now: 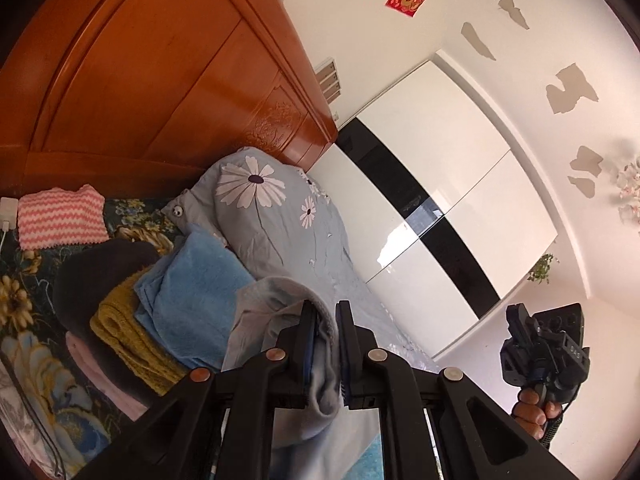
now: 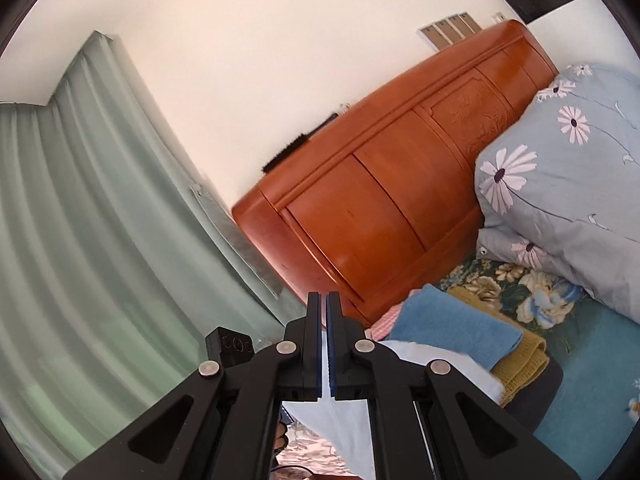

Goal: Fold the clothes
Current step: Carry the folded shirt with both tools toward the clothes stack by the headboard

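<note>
You hold one garment between two grippers, lifted clear of the bed. The left gripper is clamped on a grey-blue fold of it; the cloth bunches between the jaws and hangs down past them. The right gripper has its jaws pressed together, and pale cloth hangs just below them; it appears to pinch a thin edge, though the contact itself is hard to make out. In the left view the right gripper sits well apart from the left, with the hand on its grip.

The step in hand appears to be spreading the garment in the air before you lay it down.

- Use the stack of folded items beside the quilt as your landmark. Keep the garment on the near side of it, so that the hanging cloth does not drag across the stack.
- Hold both grippers at one height, so that the top edge runs straight.
- Draw the grippers apart until the edge is taut, and no further; a thin pinch can slip.
- Lower onto bare bed just beside the stack, bottom hem first.
- Keep both grips closed until the cloth lies flat.
</note>
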### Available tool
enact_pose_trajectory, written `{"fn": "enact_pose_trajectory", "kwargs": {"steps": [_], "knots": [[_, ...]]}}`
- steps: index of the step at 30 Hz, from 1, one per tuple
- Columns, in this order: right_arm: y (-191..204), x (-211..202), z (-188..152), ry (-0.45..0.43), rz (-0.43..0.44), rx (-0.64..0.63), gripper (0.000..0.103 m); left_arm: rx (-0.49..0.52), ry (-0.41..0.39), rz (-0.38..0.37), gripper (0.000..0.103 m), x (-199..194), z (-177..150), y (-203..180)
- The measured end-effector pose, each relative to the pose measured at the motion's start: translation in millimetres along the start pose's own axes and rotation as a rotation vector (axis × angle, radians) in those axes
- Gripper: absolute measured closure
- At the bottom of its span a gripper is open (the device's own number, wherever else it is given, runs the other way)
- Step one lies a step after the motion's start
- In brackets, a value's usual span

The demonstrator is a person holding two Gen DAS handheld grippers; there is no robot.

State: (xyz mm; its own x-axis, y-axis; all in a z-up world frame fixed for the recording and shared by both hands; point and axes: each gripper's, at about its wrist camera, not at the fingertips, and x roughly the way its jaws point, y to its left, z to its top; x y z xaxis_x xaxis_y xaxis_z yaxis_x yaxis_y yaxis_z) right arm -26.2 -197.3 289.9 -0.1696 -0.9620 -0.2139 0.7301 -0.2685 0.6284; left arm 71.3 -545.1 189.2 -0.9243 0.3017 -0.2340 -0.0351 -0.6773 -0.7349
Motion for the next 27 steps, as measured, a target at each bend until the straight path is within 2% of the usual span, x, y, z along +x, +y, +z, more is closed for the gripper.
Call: {"fn": "enact_pose_trajectory", "kwargs": {"steps": [4,10,11,12,13,14,19,22,25,27], "knots": [[-27.8,5.3,-47.8,0.065,-0.065,0.013,0.101,-0.005,0.067,0.022,0.094,30.4,-21.5,8.0],[-86.3,-17.2,-125.2,0.063,-0.131,0.034,0.099,0.039,0.088,0.033,0.094,36.3,-33.0,1.2],[-95.9,-16.6,-134.9,0.075,-0.128,0.048,0.091,0.039,0.087,0.035,0.094,35.6,-33.3,1.8],[-104.8,-13.1,-141.6,0.089,-0.118,0.071,0.077,0.039,0.085,0.037,0.094,35.0,-33.5,2.4],[-113.5,-9.0,-147.7,0.104,-0.106,0.096,0.071,0.038,0.084,0.039,0.094,34.3,-33.7,3.1],[-116.7,-4.8,-148.3,0.105,-0.099,0.109,0.067,0.036,0.085,0.039,0.094,33.6,-34.1,4.3],[-127.7,16.2,-146.4,0.095,-0.063,0.164,0.067,0.030,0.081,0.061,0.094,29.7,-36.9,10.9],[-130.3,27.7,-144.0,0.102,-0.103,0.185,0.067,0.011,0.081,0.056,0.094,29.2,-39.2,17.2],[-137.6,34.0,-143.3,0.092,-0.106,0.227,0.067,0.003,0.086,0.060,0.094,28.8,-41.2,21.7],[-140.8,36.2,-142.6,0.100,-0.152,0.240,0.067,-0.006,0.084,0.059,0.094,26.2,-42.2,25.2]]}}
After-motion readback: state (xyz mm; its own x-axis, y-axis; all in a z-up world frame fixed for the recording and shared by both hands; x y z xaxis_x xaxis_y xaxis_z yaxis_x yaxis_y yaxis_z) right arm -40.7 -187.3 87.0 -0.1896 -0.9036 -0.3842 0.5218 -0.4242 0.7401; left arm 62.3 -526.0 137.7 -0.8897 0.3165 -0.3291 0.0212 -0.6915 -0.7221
